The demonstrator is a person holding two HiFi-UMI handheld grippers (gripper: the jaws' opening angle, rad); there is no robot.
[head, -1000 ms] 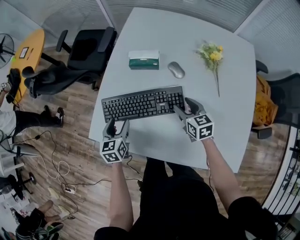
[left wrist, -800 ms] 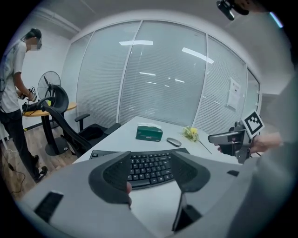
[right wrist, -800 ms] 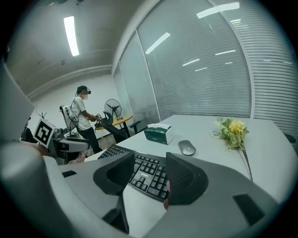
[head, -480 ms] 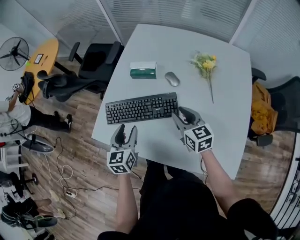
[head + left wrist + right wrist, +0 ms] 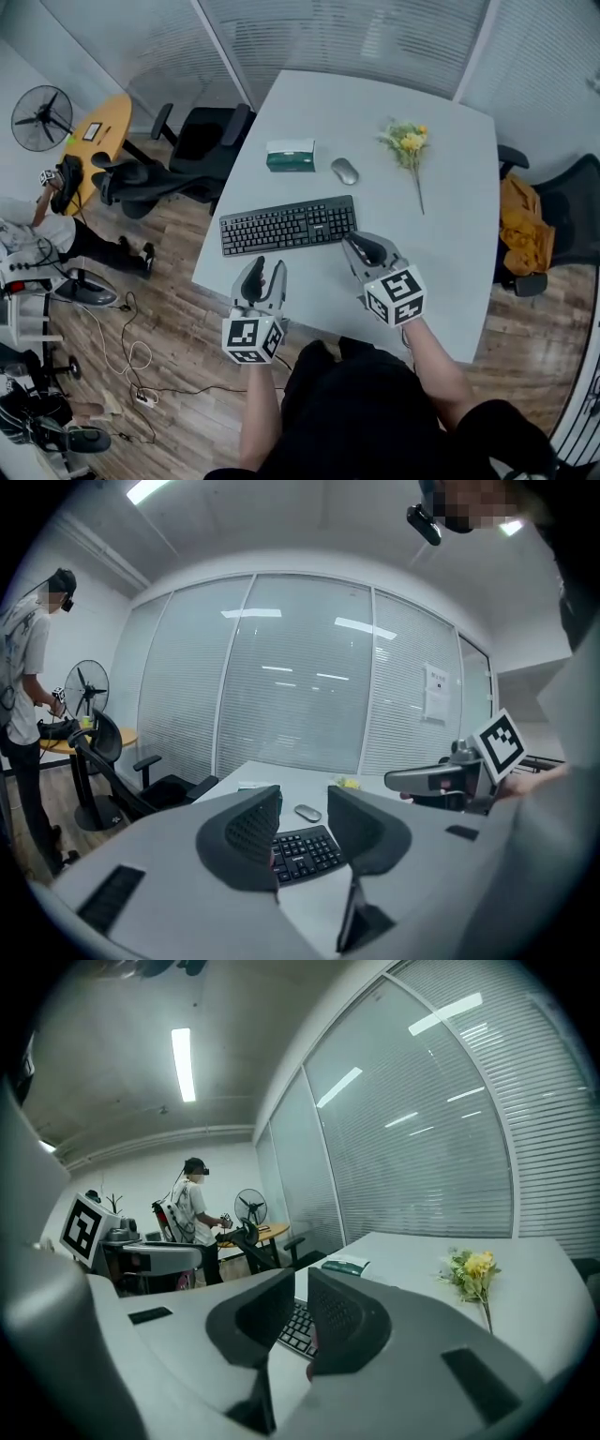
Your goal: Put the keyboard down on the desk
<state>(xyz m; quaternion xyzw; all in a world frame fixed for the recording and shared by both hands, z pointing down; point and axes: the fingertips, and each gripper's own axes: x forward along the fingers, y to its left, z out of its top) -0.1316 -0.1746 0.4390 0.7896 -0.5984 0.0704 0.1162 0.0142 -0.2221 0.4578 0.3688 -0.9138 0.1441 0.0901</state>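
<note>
Black and flat, the keyboard [image 5: 288, 225] lies on the pale grey table [image 5: 450, 187], touched by neither claw. A green tissue box [image 5: 290, 156] is at its twelve o'clock, a grey mouse [image 5: 345, 171] at its one o'clock and a sprig of yellow flowers [image 5: 405, 142] at its two o'clock. The left claw [image 5: 262, 278] hangs at the keyboard's seven o'clock over the table's near edge, its jaws half apart and closing with nothing between them. The right claw [image 5: 361, 246] sits at the keyboard's four o'clock, near its right end, its jaws closing to a narrow slit, likewise on nothing.
</note>
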